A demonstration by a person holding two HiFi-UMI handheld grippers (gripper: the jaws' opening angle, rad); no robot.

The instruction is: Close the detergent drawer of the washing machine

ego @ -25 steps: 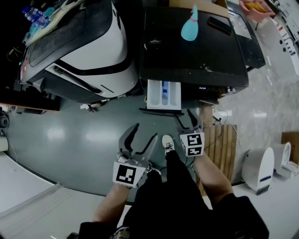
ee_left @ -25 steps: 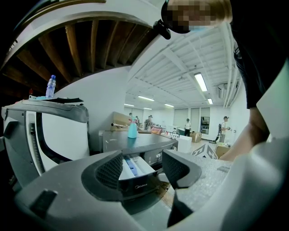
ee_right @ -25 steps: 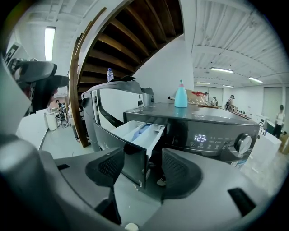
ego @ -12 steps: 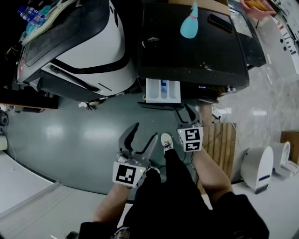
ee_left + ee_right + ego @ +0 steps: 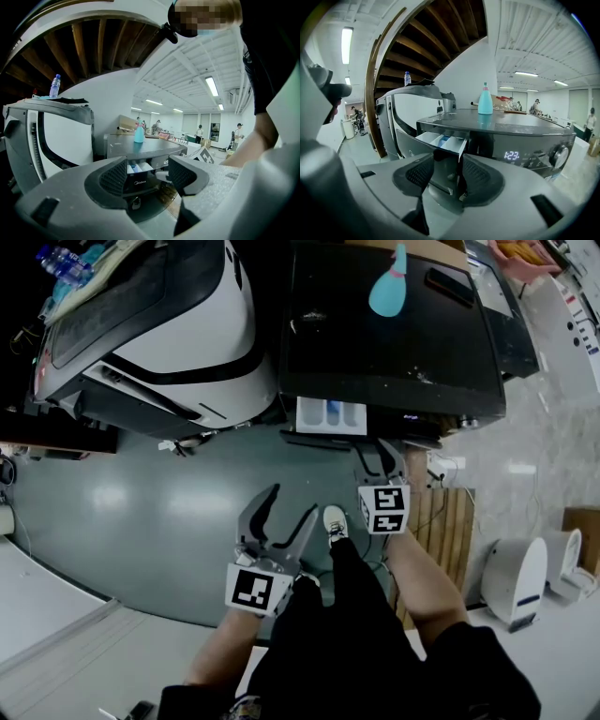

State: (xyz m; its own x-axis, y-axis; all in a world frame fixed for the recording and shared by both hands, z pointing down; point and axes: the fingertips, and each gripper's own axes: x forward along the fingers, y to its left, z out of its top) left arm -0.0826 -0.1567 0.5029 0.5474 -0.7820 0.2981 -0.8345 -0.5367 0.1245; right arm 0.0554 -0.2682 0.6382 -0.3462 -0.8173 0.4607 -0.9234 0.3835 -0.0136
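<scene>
The right gripper (image 5: 379,458), jaws closing on nothing, sits near the partly open detergent drawer (image 5: 330,415), seemingly to push it, while the left gripper (image 5: 287,508) hangs spread.

You're holding your left gripper (image 5: 292,502) out front, jaws standing wide apart and empty. Your right gripper (image 5: 378,456) is pointing farther ahead, jaws closing, nothing pressed between them.

1. Turquoise plastic bottle with a pink neck (image 5: 386,294), upright, near a flat black rectangular object (image 5: 448,287).
2. Large white-and-black rounded machine (image 5: 159,324), with a clear water bottle (image 5: 55,88) on top.
3. Wooden slatted pallet (image 5: 448,521) on the glossy grey floor (image 5: 122,512).
</scene>
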